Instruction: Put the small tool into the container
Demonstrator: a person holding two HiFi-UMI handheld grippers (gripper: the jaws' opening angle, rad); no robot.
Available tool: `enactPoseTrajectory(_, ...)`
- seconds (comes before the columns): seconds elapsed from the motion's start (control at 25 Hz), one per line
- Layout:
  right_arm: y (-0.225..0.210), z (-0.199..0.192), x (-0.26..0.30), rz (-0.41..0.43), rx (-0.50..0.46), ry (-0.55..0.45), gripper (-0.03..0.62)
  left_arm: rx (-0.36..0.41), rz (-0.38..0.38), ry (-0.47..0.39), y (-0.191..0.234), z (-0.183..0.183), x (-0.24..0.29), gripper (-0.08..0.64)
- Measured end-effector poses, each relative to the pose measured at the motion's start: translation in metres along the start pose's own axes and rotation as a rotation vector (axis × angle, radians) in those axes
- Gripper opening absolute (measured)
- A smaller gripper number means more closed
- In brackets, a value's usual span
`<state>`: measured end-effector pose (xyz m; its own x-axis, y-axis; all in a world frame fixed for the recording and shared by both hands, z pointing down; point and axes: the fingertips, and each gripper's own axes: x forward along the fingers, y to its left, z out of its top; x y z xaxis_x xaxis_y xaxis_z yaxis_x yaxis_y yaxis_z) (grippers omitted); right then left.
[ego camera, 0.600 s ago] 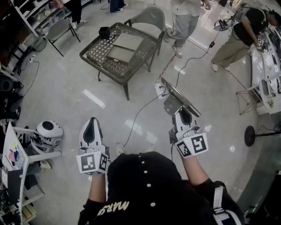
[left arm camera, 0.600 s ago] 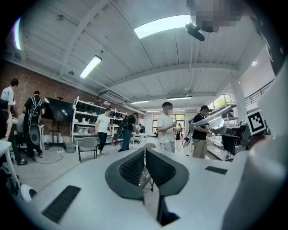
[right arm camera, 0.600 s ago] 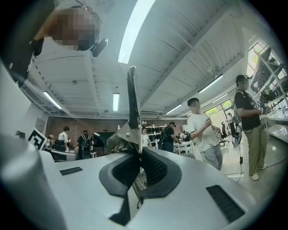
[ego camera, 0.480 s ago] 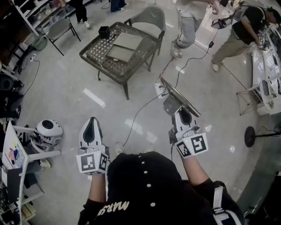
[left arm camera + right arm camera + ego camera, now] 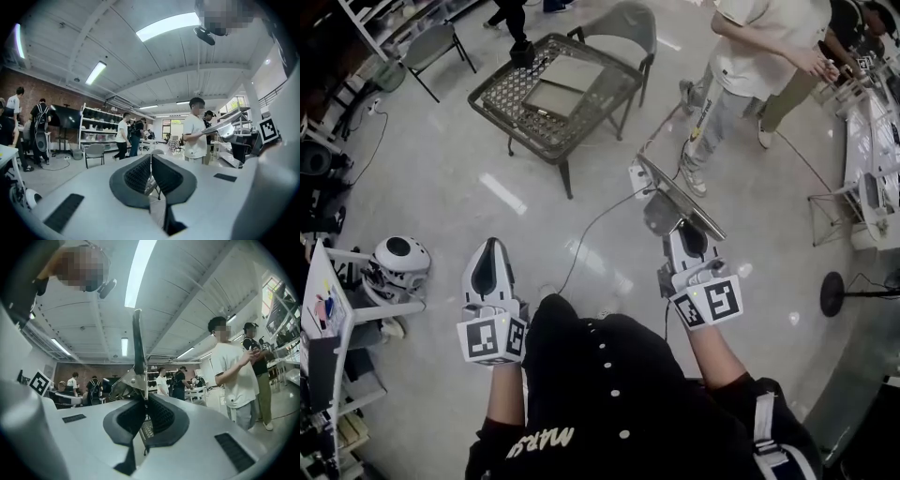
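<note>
Grey floor [image 5: 441,187] | left gripper [image 5: 491,249] jaws together | right gripper [image 5: 682,228] jaws clamping metal tool [image 5: 675,194] | shirt [image 5: 609,375]: "MAR"

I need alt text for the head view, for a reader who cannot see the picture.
Seen from above, a person holds a metal tool in the right tongs; the left tongs are shut and empty. A woven table stands ahead on the grey floor.

Glossy grey floor [image 5: 441,187] (lattice table [image 5: 502,98] beyond)
</note>
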<state>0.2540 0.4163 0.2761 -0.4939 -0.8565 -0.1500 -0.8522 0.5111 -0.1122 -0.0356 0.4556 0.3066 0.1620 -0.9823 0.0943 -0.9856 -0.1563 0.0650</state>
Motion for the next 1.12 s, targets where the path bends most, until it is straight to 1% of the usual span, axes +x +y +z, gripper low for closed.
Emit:
enactPoseTrajectory(0.12, -0.003, -0.002, -0.001, 0.005, 0.01, 0.0, 0.015, 0.007, -0.002, 0.012, -0.004, -0.001, -0.002, 0.034)
enactPoseTrajectory(0.32, -0.004, -0.008, 0.008, -0.002, -0.009, 0.007, 0.015, 0.011, -0.018, 0.019, -0.001, -0.005, 0.008, 0.034)
enactPoseTrajectory(0.48, -0.003, -0.011, 0.021, -0.005, -0.038, 0.012, 0.015, 0.0, -0.037, 0.021, 0.004, -0.008, 0.024, 0.034)
enactPoseTrajectory(0.6, -0.008, -0.016, 0.035, -0.007, -0.045, 0.013, 0.015, -0.002, -0.051, 0.026, 0.007, -0.012, 0.045, 0.034)
enactPoseTrajectory(0.8, -0.021, -0.019, 0.059, -0.019, -0.059, 0.026, 0.015, 0.0, -0.084, 0.017, 0.009, -0.006, 0.085, 0.034)
enactPoseTrajectory(1.12, -0.038, -0.023, 0.131, -0.034, -0.054, 0.037, 0.015, -0.014, -0.084, 0.028, 0.048, 0.004, 0.148, 0.034)
